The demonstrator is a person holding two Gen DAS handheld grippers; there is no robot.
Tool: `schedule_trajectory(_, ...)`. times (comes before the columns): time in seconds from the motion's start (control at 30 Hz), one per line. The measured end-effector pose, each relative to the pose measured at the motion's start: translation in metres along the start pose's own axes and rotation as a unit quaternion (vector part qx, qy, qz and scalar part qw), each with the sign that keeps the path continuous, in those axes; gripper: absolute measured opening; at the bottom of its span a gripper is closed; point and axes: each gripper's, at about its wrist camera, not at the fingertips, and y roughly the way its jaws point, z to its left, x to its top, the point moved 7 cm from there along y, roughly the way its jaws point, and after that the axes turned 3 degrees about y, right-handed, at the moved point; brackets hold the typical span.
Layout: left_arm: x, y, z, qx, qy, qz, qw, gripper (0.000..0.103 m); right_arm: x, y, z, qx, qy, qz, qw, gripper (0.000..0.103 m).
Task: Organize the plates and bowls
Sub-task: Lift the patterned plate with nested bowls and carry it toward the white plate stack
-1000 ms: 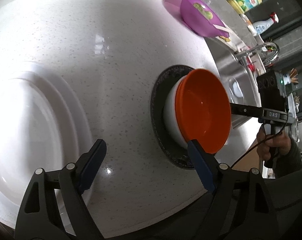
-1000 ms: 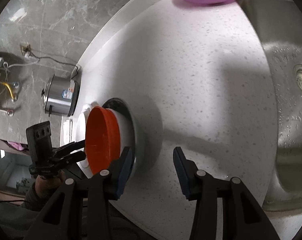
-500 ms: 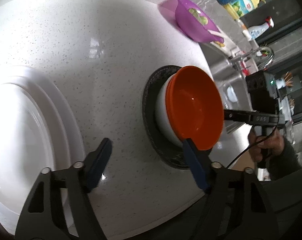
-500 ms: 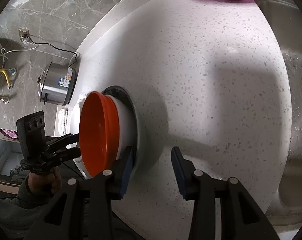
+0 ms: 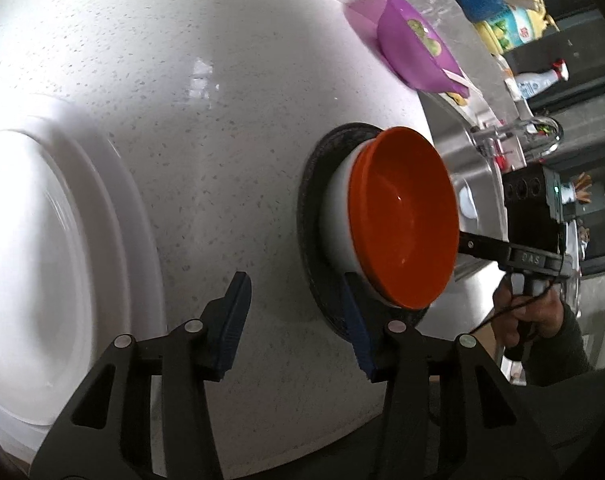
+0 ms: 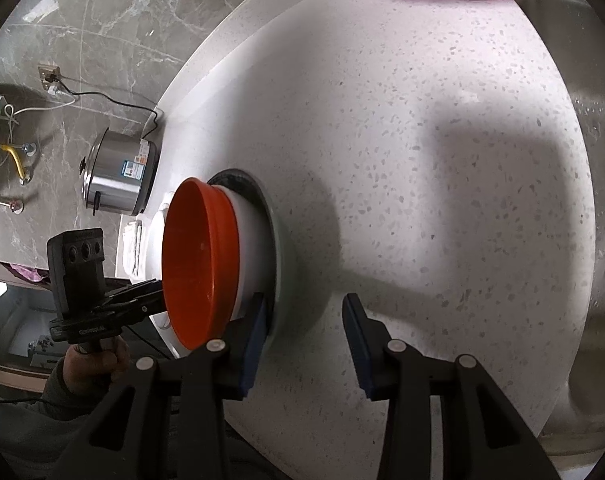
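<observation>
while the orange bowl (image 5: 402, 220) sits nested in the white bowl (image 5: 336, 216) on the dark plate (image 5: 310, 200), both grippers flank the stack from opposite sides. the left gripper (image 5: 298, 320) has just been narrowing its jaws; they stand apart with only bare counter (image 5: 222, 120) between them, its right pad just beside the plate's near edge. the right gripper (image 6: 304, 338) also has its jaws apart and nothing gripped, its left pad close against the white bowl's wall; whether it touches, i cannot tell.

judging by this, the step is to take hold of the stack. best to catch the plate rim or a bowl rim squarely, each pad on its own side of the lip, and lift level so the nested bowls do not slide.

the orange bowl looks like smooth, glossy plastic with a stepped rim. the white bowl is thicker and plain. the plate is flat, matte and speckled. the counter is pale polished stone with grey flecks. a big white plate (image 5: 42, 240) lies to the left, a purple bowl (image 5: 414, 60) far back by the steel sink (image 6: 598, 200).
</observation>
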Motion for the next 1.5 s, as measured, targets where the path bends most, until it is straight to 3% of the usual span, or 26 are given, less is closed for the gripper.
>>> schedule_trajectory(0.27,0.000,0.013,0.003,0.005,-0.013,0.015,0.9998,0.044,-0.002,0.001,-0.004,0.016,0.009,-0.006,1.000,0.042)
schedule_trajectory(0.43,0.010,0.015,0.000,0.032,-0.008,0.004,0.9994,0.044,-0.002,0.001,0.001,0.027,-0.006,-0.010,1.000,0.029)
schedule_trajectory(0.8,0.014,0.031,-0.005,0.023,0.007,0.013,0.9996,0.042,-0.001,0.003,0.004,0.029,-0.009,-0.020,0.999,0.027)
schedule_trajectory(1.0,0.020,0.034,-0.008,0.039,0.012,0.013,0.9991,0.044,-0.002,0.004,0.010,0.034,-0.015,-0.022,0.999,0.015)
schedule_trajectory(1.1,0.021,0.033,-0.013,0.038,0.021,0.007,0.9990,0.035,-0.001,0.004,0.012,0.024,-0.020,-0.023,0.999,0.015)
schedule_trajectory(1.17,0.022,0.032,-0.020,0.031,0.032,0.001,0.9990,0.019,-0.001,0.004,0.012,0.022,-0.021,-0.025,0.999,0.015)
schedule_trajectory(1.23,0.025,0.033,-0.027,0.044,0.050,-0.001,0.9978,0.014,-0.001,0.004,0.012,0.022,-0.021,-0.025,0.999,0.015)
schedule_trajectory(1.5,0.032,0.035,-0.032,0.048,0.047,-0.009,0.9977,0.013,0.003,0.007,0.017,0.011,-0.022,-0.030,0.999,0.015)
